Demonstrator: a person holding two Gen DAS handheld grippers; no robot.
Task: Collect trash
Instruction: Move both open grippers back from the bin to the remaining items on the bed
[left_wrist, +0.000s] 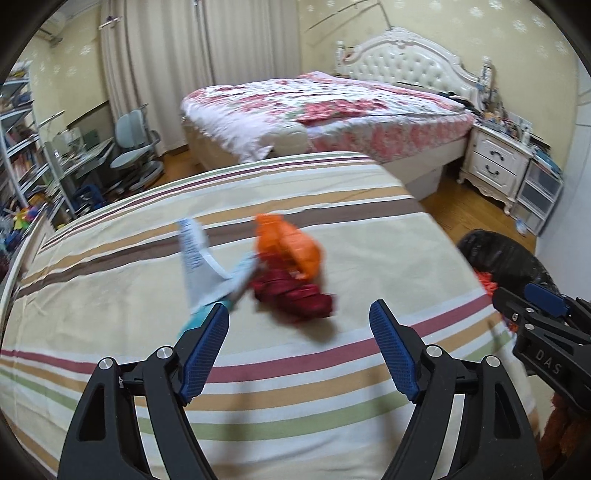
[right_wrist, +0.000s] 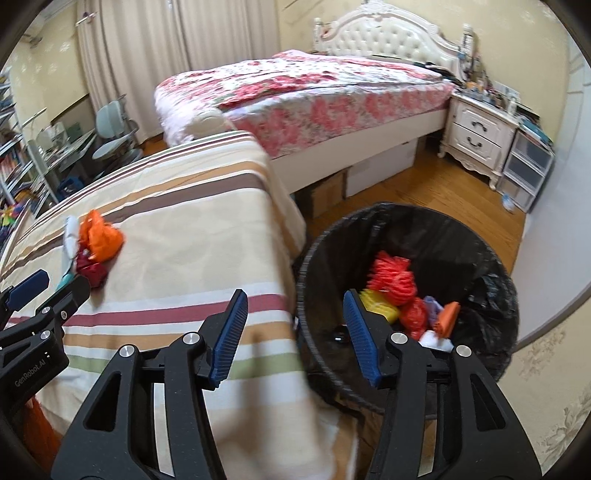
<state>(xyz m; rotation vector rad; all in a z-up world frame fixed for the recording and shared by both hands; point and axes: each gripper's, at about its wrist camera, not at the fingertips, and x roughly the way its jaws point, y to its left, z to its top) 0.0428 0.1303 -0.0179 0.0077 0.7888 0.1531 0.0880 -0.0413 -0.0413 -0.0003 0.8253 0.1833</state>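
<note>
We hold the left hand-held gripper agape, empty, above crumpled wrappers on the striped bed. The right hand-held gripper, marked "DAS", gapes beside the bin.

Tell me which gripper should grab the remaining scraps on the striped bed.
Left. The left gripper faces the orange bag and red wrapper with open, empty fingers. The right gripper, also empty, sits at the bed edge by the bin.
</note>
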